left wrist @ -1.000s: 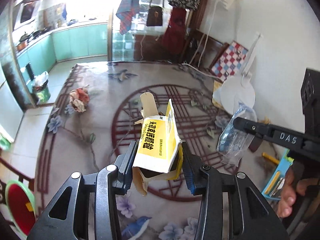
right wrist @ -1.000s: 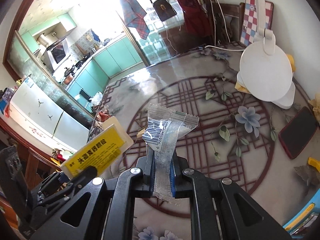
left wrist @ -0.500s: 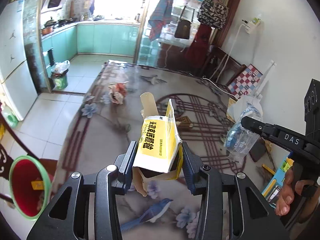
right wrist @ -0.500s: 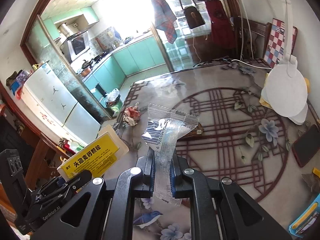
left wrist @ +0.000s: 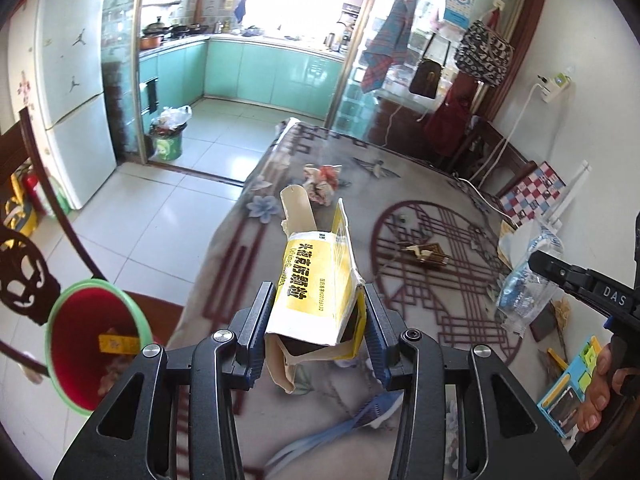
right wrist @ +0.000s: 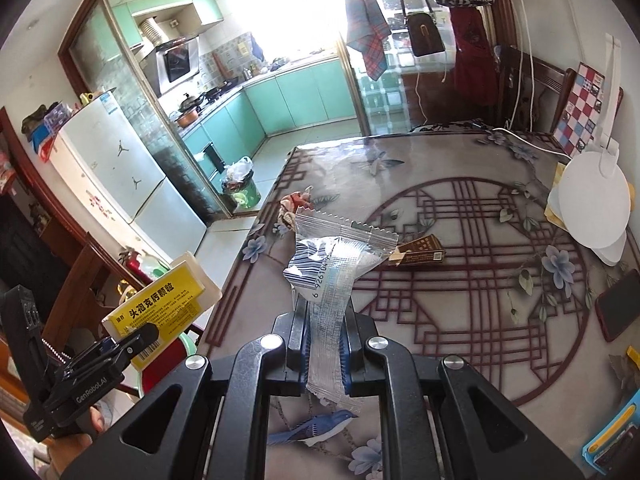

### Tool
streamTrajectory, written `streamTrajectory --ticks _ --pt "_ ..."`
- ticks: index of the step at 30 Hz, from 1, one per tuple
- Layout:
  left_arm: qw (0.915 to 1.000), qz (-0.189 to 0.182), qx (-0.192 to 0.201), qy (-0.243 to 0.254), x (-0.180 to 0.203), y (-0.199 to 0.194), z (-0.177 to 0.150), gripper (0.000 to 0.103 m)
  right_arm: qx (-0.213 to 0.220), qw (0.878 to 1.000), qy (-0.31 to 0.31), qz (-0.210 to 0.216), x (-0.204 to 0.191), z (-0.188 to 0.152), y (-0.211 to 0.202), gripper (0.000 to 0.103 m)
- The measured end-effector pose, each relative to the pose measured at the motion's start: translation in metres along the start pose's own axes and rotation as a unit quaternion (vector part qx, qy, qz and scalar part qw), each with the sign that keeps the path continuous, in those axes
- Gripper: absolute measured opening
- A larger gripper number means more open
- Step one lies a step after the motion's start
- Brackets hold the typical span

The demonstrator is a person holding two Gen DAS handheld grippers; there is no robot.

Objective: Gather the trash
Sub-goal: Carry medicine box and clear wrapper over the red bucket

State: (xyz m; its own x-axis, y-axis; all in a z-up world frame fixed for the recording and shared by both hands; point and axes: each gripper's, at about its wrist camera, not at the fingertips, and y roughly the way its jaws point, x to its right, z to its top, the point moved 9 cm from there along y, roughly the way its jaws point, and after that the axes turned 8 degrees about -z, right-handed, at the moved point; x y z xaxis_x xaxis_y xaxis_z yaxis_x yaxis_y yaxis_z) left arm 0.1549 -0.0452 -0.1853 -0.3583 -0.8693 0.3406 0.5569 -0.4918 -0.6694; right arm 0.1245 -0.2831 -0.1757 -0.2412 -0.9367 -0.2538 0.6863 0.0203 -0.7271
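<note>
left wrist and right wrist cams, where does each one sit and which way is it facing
Left wrist: rides the left gripper, looking over the table edge toward the kitchen; it grips the yellow cardboard medicine box, with the red green-rimmed bin lower left and right-hand fingers showing.
Right wrist: rides the right gripper, looking across the patterned table; it pinches the clear plastic wrapper, the left gripper at lower left.
Shared: box, wrapper, brown packet, crumpled paper.

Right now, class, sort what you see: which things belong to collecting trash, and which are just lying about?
Part of the job:
yellow box, in left gripper
clear wrapper, in right gripper
crumpled wrapper
brown packet
red bin

Lying about:
phone
white lamp
checkered board
</note>
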Motion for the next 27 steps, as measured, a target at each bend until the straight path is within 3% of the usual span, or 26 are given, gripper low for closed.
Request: streamTrajectory --ticks 27 --pt "0.9931 0.069 0.023 -0.092 -0.152 -0.046 -0.006 0.041 -0.036 0.993 -0.097 0.055 -0.182 -0.028 0.044 0.010"
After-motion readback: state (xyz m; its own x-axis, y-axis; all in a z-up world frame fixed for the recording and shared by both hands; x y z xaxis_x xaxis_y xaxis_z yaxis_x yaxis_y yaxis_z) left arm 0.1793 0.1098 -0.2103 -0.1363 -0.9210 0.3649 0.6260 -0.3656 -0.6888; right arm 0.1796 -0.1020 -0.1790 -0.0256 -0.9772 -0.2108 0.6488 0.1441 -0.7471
